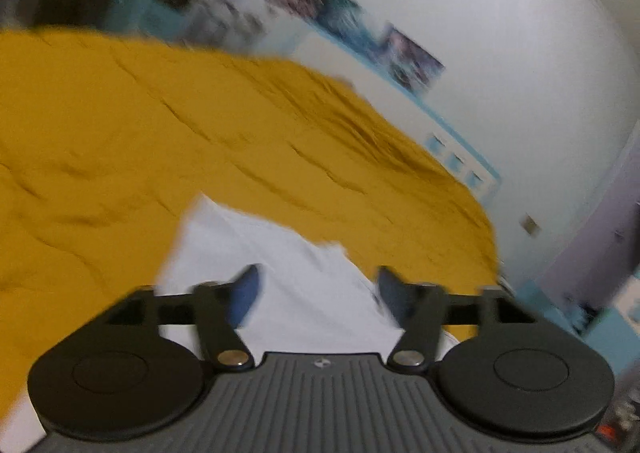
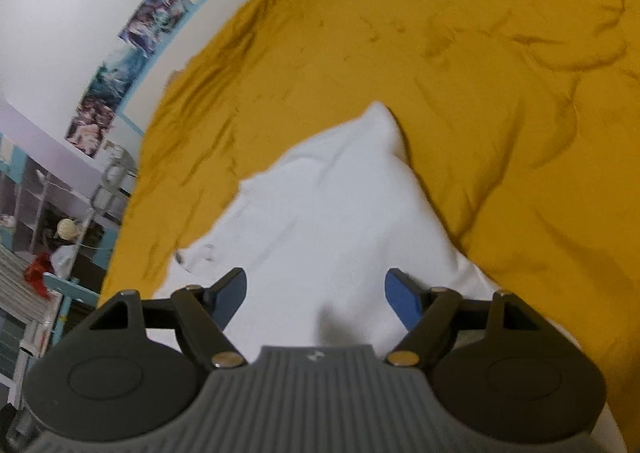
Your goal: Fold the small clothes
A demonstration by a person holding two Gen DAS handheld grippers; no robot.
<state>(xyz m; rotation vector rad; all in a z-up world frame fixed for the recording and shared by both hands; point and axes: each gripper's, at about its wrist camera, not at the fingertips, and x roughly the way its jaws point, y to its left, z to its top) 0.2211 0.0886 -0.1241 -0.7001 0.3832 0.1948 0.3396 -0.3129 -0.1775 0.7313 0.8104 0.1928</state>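
A white garment [image 1: 280, 253] lies on a mustard-yellow bedspread [image 1: 120, 133], blurred in the left wrist view. My left gripper [image 1: 318, 289] hovers over it with its blue-padded jaws wide apart and nothing between them. In the right wrist view the same white garment [image 2: 328, 213] shows a folded corner pointing away, resting on the bedspread [image 2: 480, 73]. My right gripper [image 2: 316, 293] stands open above the near part of the cloth, its pads clear of the fabric.
A white wall [image 1: 480, 33] with posters [image 1: 352, 37] and a blue border runs along the bed's far edge. Shelving with clutter [image 2: 48, 221] stands beyond the bed on the left of the right wrist view.
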